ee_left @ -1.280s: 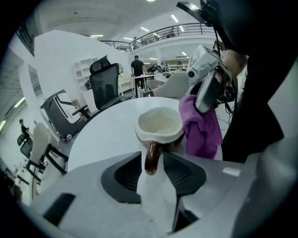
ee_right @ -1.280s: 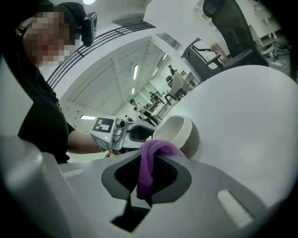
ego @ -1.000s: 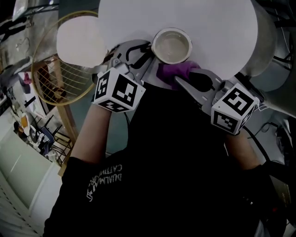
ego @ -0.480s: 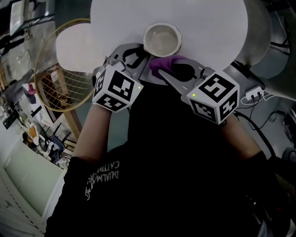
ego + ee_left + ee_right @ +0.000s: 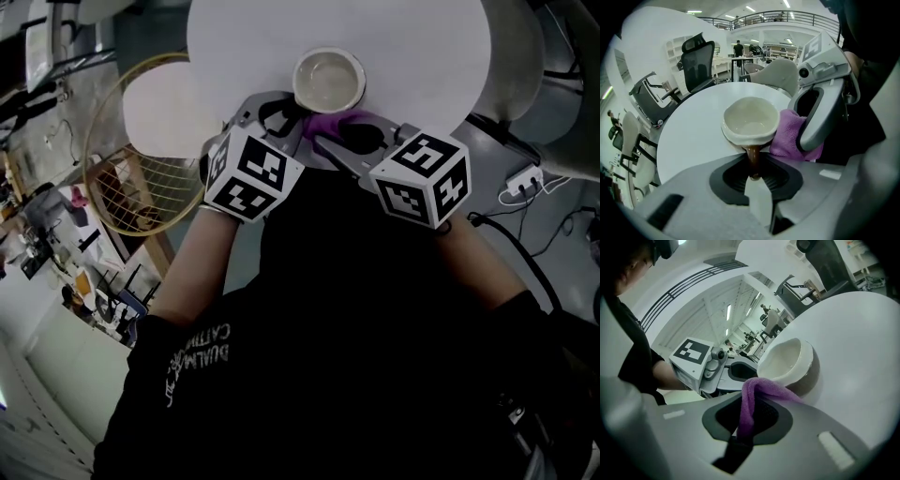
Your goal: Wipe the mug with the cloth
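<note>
A mug [image 5: 328,80], cream inside and brown outside, stands on the round white table [image 5: 422,56] near its front edge. My left gripper [image 5: 286,117] comes at it from the left. Its jaws have just been closing and are now shut on the mug's brown handle [image 5: 753,159]. My right gripper [image 5: 330,142] is shut on a purple cloth [image 5: 337,122]. The cloth [image 5: 757,392] drapes out of the jaws and lies against the mug's [image 5: 787,364] outer wall, to the right of the handle. In the left gripper view the cloth [image 5: 787,136] sits beside the mug [image 5: 751,119].
A round wire-frame basket [image 5: 131,178] and a small white round top [image 5: 164,103] stand left of the table. A white power strip with cables [image 5: 520,180] lies on the floor at the right. Office chairs [image 5: 698,58] stand beyond the table's far side.
The right gripper has carried the cloth leftward up against the mug. The left gripper's jaws have closed onto the handle. Both marker cubes now sit closer together.
</note>
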Demonstrator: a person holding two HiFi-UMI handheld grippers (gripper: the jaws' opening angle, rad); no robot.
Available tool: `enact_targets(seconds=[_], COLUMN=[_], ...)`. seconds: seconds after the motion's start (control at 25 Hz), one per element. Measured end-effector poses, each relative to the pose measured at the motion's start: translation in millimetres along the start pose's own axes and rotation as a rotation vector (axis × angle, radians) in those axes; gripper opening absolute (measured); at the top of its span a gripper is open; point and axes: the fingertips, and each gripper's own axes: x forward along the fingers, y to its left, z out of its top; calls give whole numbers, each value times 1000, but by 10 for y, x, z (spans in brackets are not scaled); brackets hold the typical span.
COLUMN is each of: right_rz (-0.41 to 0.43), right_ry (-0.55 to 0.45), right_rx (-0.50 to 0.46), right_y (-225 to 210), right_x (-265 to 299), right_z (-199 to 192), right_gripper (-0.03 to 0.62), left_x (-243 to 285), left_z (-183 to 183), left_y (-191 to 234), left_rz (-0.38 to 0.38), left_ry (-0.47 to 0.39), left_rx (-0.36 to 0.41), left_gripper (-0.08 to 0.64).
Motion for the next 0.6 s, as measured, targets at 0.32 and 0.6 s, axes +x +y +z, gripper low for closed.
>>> enact_targets(seconds=[0.32,0.6], right_rz=[-23,-42], right_ry=[-48,-83], right_rx=[23,53], right_y=[-15,-79], right_x=[-82,-227], right_z=[11,31], right_gripper=[43,43], left_x=[-25,-21], left_z=[-16,9], left_y=[-40,-86], left_rz=[16,4], left_ry=[50,65], left_rx=[56,85], left_gripper=[58,63])
